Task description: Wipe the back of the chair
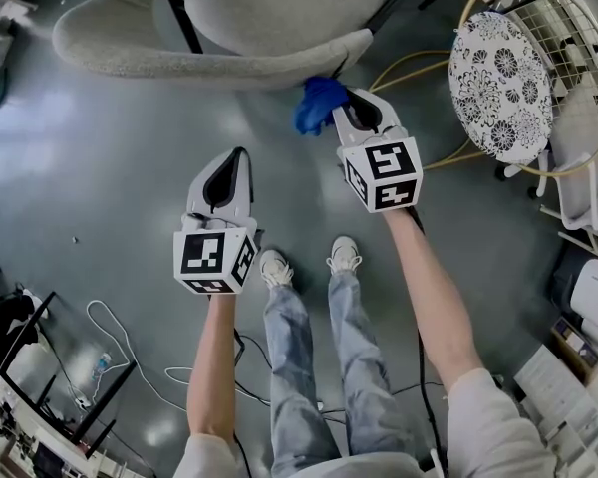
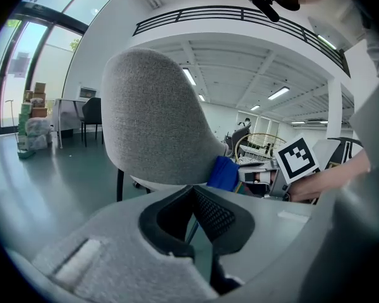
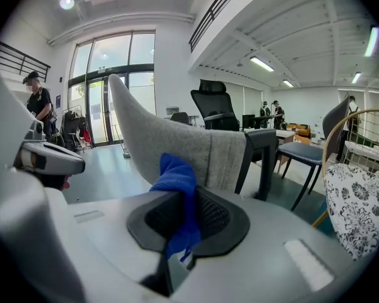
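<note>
Two tools out: right tool (image 1: 347,103) clamps the cloth (image 1: 319,106) just beside the chair (image 1: 279,28) back, left tool (image 1: 241,157) pinched together and empty short of the chair, so the wiping looks nearly all ahead.

The grey chair (image 1: 259,28) stands across the way ahead of both claws; the right claw (image 1: 357,100), closed on a blue cloth (image 1: 317,103), is just beside its edge. Left of the left claw (image 1: 237,157) the floor (image 1: 90,167) lies open. At the right a round patterned seat (image 1: 498,83) stands near.
</note>
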Available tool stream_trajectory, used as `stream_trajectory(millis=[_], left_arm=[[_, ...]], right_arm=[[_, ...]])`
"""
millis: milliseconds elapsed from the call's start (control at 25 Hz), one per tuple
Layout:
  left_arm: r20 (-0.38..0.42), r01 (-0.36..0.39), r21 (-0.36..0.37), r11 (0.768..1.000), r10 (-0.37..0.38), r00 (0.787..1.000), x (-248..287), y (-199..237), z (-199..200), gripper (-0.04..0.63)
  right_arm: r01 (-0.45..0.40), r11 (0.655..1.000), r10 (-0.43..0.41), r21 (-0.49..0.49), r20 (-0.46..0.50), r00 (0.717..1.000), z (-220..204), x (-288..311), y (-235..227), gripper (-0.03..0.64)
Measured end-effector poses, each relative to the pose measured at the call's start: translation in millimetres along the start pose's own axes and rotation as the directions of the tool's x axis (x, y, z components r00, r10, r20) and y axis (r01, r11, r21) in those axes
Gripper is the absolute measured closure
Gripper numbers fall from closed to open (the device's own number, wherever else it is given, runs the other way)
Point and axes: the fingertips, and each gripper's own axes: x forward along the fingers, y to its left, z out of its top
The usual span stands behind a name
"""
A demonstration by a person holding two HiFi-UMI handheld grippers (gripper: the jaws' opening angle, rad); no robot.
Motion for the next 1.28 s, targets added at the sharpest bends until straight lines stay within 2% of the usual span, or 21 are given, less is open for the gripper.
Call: stream_trajectory(millis=[320,600,920,1280], left_arm=[[0.016,0.008,0.008,1.000,-0.008,1.000,4,-15,17,0.595],[0.019,0.017,0.018,1.000,-0.017,1.000,9,-22,24,0.595],[0.004,0.015,0.020,1.000,-0.015,1.000,17,-21,20,0.595],[-0.018,0.019,0.012,1.000,-0.019,1.000,27,-18,8,0.595]], right_arm=[[0.052,0.998,-0.050,-0.028,0.095,0.994,49,-32,-31,0.580],[0.076,0.995,-0.066,-0.065,0.138,0.988,86,-26,-51,0.580],[0.076,0.996,-0.070,-0.051,0.121,0.990,74,-6,-61,0.580],[0.042,0.998,-0.041,-0.050,0.025,0.999,23,12,-55,0.580]])
